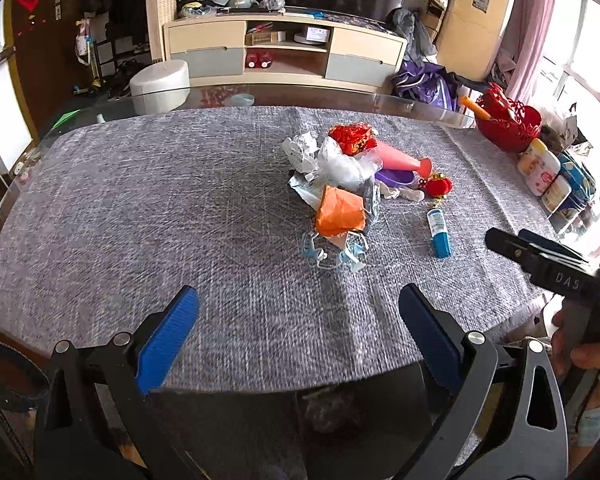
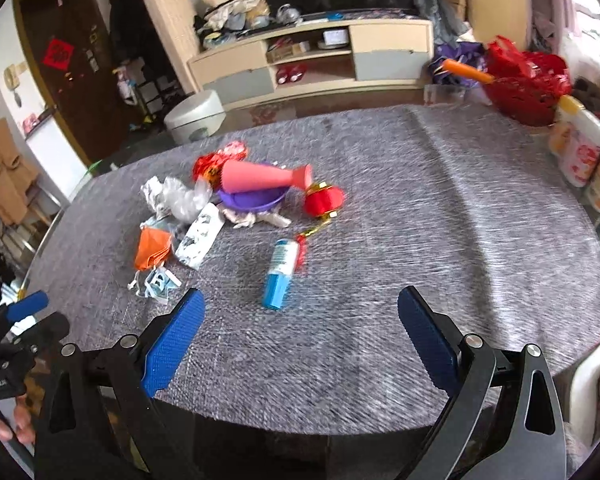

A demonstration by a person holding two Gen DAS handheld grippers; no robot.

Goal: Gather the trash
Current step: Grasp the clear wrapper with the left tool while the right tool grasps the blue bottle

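A heap of trash lies mid-table on the grey cloth (image 1: 140, 208). It holds a folded orange paper (image 1: 340, 214), crumpled clear plastic (image 1: 340, 162), a red foil wad (image 1: 352, 136) and blue-white plastic packaging (image 1: 334, 254). Beside it are a pink cone (image 1: 400, 158), a purple dish (image 1: 396, 178), a red lantern ornament (image 1: 438, 186) and a blue tube (image 1: 440, 234). My left gripper (image 1: 299, 292) is open just short of the packaging. My right gripper (image 2: 302, 294) is open and empty, close behind the blue tube (image 2: 280, 274), with the orange paper (image 2: 154, 248) to its left.
A red basket (image 1: 508, 124) and several bottles (image 1: 540, 168) stand along the table's right edge. Beyond the far edge are a white round stool (image 1: 160, 84) and a low cabinet (image 1: 284, 52). A hand (image 1: 580, 356) holds the other gripper at the right.
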